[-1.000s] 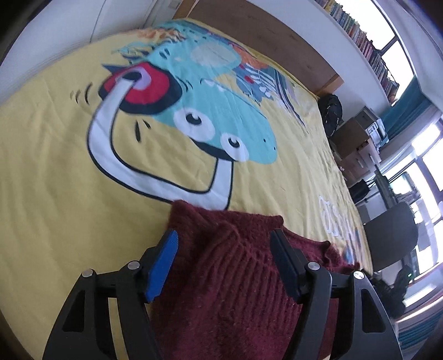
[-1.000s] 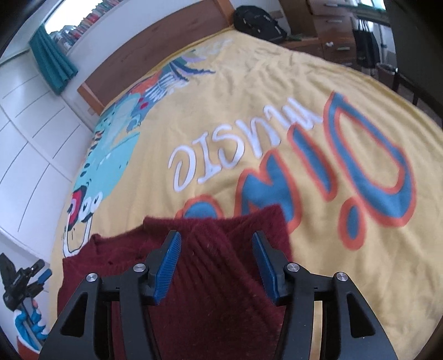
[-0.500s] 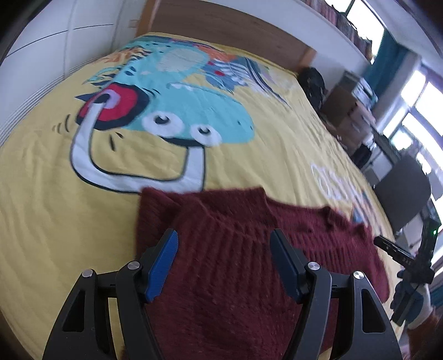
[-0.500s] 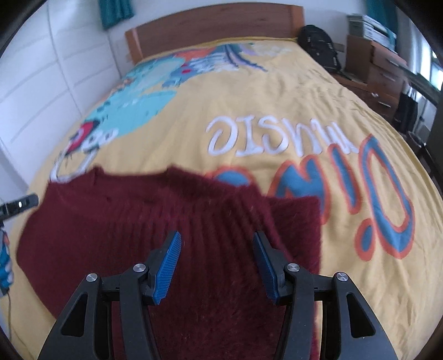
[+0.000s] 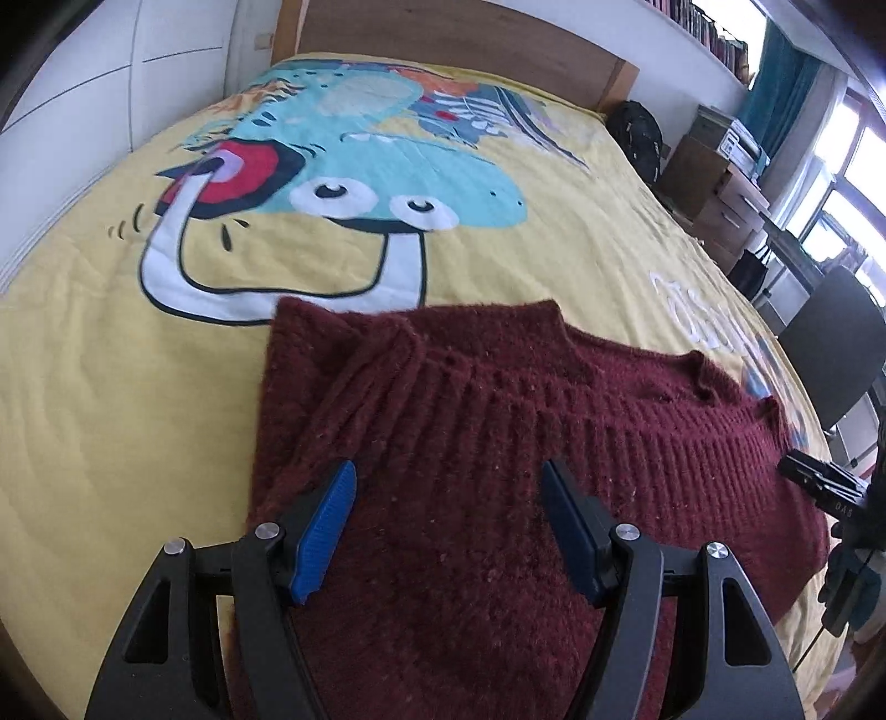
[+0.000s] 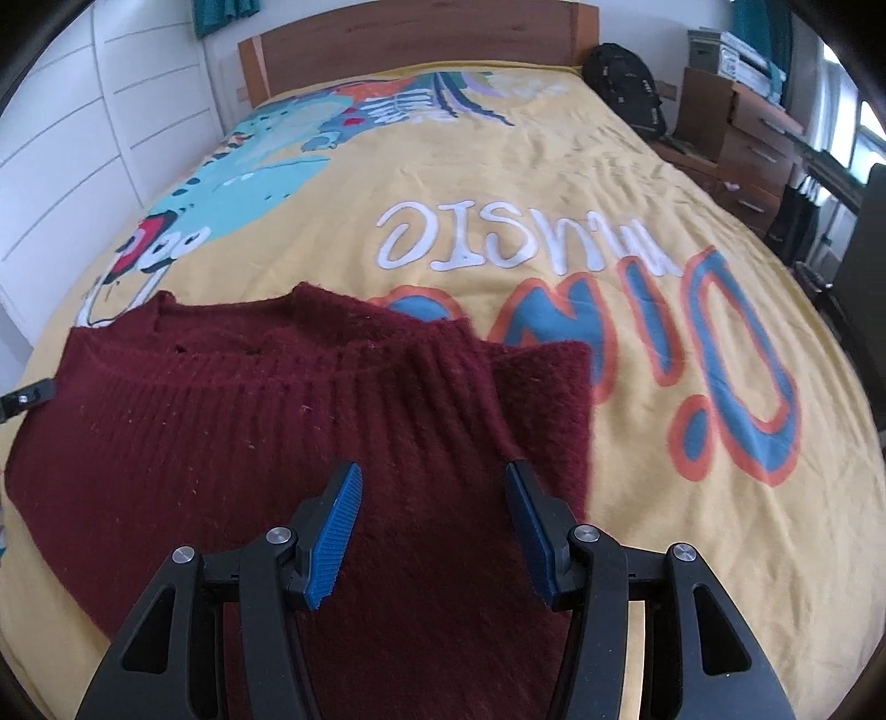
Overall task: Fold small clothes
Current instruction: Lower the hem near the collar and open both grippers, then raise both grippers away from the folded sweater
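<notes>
A dark red ribbed knit sweater (image 5: 498, 432) lies flat on the yellow printed bedspread (image 5: 111, 354), with both sleeves folded in over its body. It also shows in the right wrist view (image 6: 221, 421). My left gripper (image 5: 448, 498) is open and empty, hovering above the sweater's left part. My right gripper (image 6: 432, 498) is open and empty above the sweater's right part, near the folded sleeve edge (image 6: 548, 399). The right gripper's tip (image 5: 819, 482) shows at the right edge of the left wrist view.
The bedspread (image 6: 554, 166) carries a dinosaur print and large letters. A wooden headboard (image 6: 415, 50) stands at the far end. A black backpack (image 6: 626, 83), wooden drawers (image 6: 758, 133) and a dark chair (image 5: 830, 354) stand to the right of the bed. White wall panels (image 6: 83, 138) lie left.
Both grippers have pulled back and risen from the sweater, jaws still open. The views have swung so more of the sweater and the far end of the bed show.
</notes>
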`<state>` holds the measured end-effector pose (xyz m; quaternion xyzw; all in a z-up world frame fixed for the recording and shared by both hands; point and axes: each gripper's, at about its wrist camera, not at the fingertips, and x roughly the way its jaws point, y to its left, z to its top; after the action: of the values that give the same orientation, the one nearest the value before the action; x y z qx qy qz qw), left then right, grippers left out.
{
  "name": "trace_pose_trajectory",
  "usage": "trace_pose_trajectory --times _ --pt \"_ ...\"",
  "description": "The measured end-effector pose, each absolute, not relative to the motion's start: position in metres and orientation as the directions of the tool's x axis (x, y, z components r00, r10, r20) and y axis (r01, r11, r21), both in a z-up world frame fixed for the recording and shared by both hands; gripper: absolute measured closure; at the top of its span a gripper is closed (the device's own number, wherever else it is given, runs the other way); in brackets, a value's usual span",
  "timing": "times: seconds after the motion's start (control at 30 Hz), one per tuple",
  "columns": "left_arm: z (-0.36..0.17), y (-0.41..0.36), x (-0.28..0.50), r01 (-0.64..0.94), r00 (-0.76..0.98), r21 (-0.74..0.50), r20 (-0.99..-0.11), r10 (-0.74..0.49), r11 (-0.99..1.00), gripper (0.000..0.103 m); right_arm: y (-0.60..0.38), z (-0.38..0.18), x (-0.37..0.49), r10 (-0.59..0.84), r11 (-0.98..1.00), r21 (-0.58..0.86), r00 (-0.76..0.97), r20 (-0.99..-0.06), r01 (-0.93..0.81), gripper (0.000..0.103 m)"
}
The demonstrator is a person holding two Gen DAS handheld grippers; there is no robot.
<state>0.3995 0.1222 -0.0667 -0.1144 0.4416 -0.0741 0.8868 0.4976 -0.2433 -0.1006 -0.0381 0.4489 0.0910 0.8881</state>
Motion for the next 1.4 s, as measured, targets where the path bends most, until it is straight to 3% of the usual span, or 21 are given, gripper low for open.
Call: trace_pose_trajectory --times 0.37,0.77,1.33,1.4 --pt "-0.027 0.123 0.350 0.047 0.653 -0.257 -0.723 -0.225 0.965 0.040 -0.243 -0.074 0.443 0.172 0.978 0.057 0.613 -0.771 -0.202 0.047" --pt "-0.079 0.110 0.326 0.010 0.565 -0.257 -0.796 -0.218 0.966 0.040 -0.249 -0.105 0.415 0.163 0.982 0.078 0.560 -0.813 -0.173 0.047" --pt "-0.036 0.107 0.262 -0.050 0.626 -0.176 -0.772 -0.107 0.983 0.039 -0.266 -0.077 0.357 0.132 0.991 0.088 0.585 -0.800 -0.103 0.047" --pt "-0.034 0.107 0.256 -0.055 0.629 -0.175 -0.770 -0.102 0.983 0.035 -0.268 -0.075 0.349 0.129 0.991 0.091 0.587 -0.799 -0.093 0.047"
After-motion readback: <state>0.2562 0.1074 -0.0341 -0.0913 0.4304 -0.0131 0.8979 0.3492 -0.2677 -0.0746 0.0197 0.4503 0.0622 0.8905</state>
